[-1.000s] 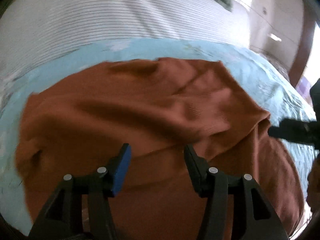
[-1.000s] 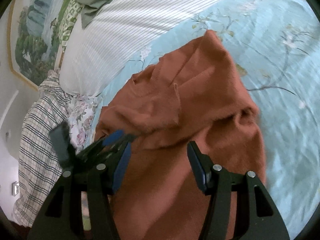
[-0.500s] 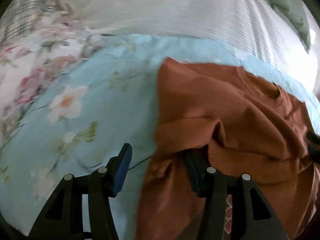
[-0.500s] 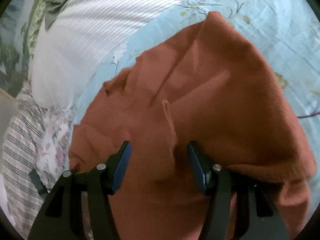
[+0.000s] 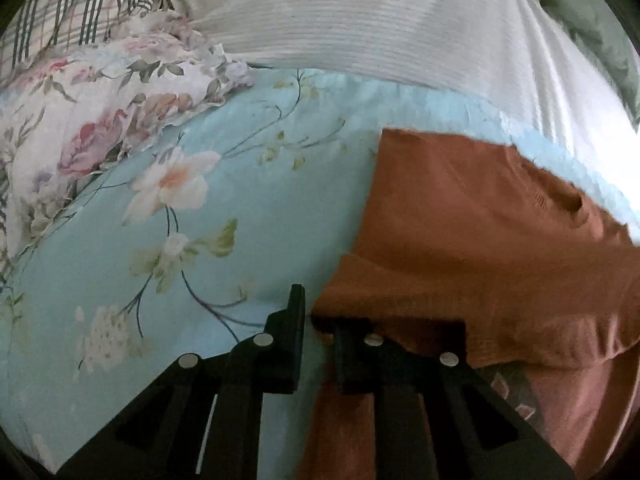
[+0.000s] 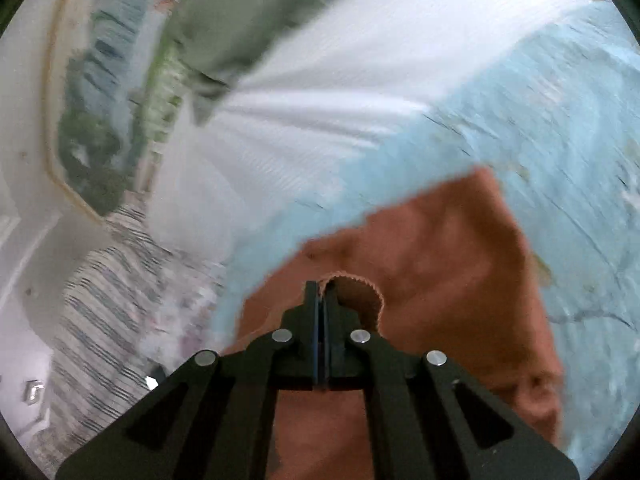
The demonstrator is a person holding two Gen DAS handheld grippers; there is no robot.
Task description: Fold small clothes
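- Rust-orange knit top (image 5: 480, 240) lying rumpled on the light blue flowered bed sheet (image 5: 200, 240), toward the right side in the left wrist view.
- Left claw (image 5: 318, 320) nearly closed, pinching the left edge of the rust-orange knit top where a fold sits; jaws have just been closing, with the cloth between them.
- Left finger (image 5: 294, 320) resting over the blue sheet, right finger hidden partly under the orange cloth.
- Right claw (image 6: 320, 300) closed all the way, black fingers pressed flat together; jaws have just been closing too.
- A thin bit of the orange top (image 6: 440, 280) caught at the tip of the right claw, right by a round, wavy-edged opening (image 6: 356, 300) in the cloth.
- Cannot tell if that opening is the neck or a sleeve end.
- Right wrist view blurry.
- White striped pillow (image 5: 360, 20) lying past the top, at the far edge of the blue sheet.
- Dark green cloth (image 6: 232, 20) resting on the white pillow's far end.
- Pink rose flowered cloth (image 5: 80, 120) bunched at the left, beside the pillow.
- Checked cloth with dark lines (image 5: 60, 12) behind the rose one.
- Picture with green trees in a gold frame (image 6: 88, 120) up on the wall.
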